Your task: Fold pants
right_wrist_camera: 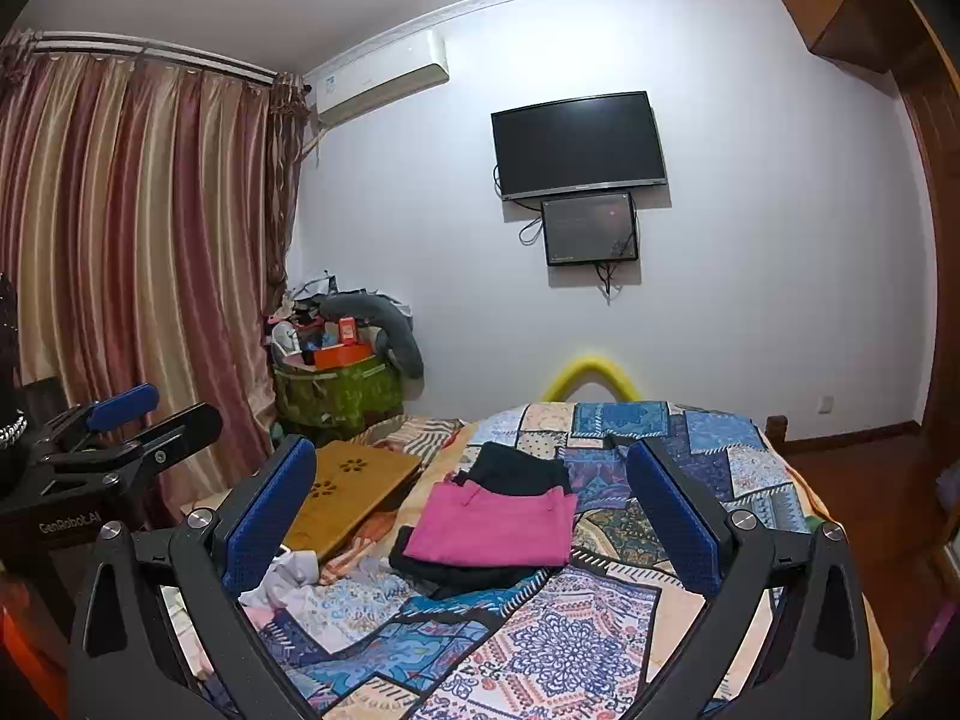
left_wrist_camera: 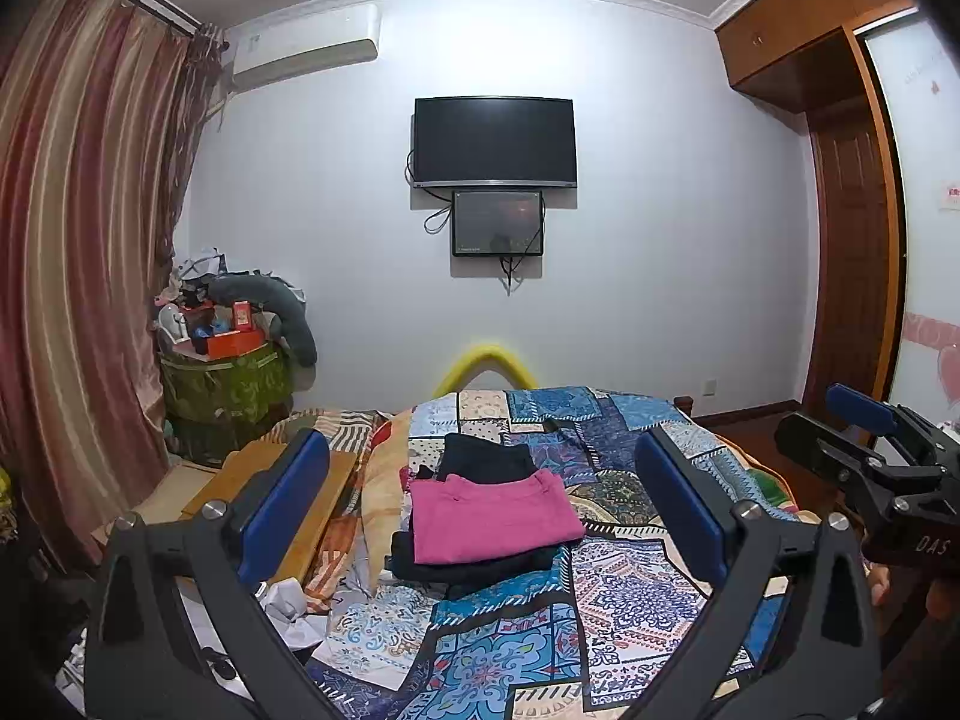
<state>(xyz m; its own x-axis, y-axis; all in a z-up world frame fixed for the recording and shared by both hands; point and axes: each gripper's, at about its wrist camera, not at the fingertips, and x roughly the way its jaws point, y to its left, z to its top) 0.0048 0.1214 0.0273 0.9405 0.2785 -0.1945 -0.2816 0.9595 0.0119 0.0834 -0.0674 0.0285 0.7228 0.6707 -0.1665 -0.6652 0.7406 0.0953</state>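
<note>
A folded pink garment [left_wrist_camera: 492, 516] [right_wrist_camera: 498, 525] lies on top of a folded dark garment [left_wrist_camera: 474, 567] [right_wrist_camera: 456, 573] in the middle of the patchwork bedspread [left_wrist_camera: 624, 600] [right_wrist_camera: 558, 642]. Another folded dark piece [left_wrist_camera: 486, 456] [right_wrist_camera: 516, 468] sits just behind them. My left gripper [left_wrist_camera: 480, 462] is open, well short of the pile and above the bed, with nothing between its blue pads [left_wrist_camera: 282, 510]. My right gripper [right_wrist_camera: 471, 462] is also open and holds nothing. Each gripper shows at the edge of the other's view: the right one [left_wrist_camera: 864, 420] and the left one [right_wrist_camera: 126, 414].
A wooden lap tray [right_wrist_camera: 354, 492] and a crumpled white cloth [right_wrist_camera: 288, 576] lie on the bed's left side. A green bin [right_wrist_camera: 336, 396] piled with clutter stands by the striped curtain [right_wrist_camera: 150, 240]. A yellow foam tube [right_wrist_camera: 591, 375] arches at the bed's far end.
</note>
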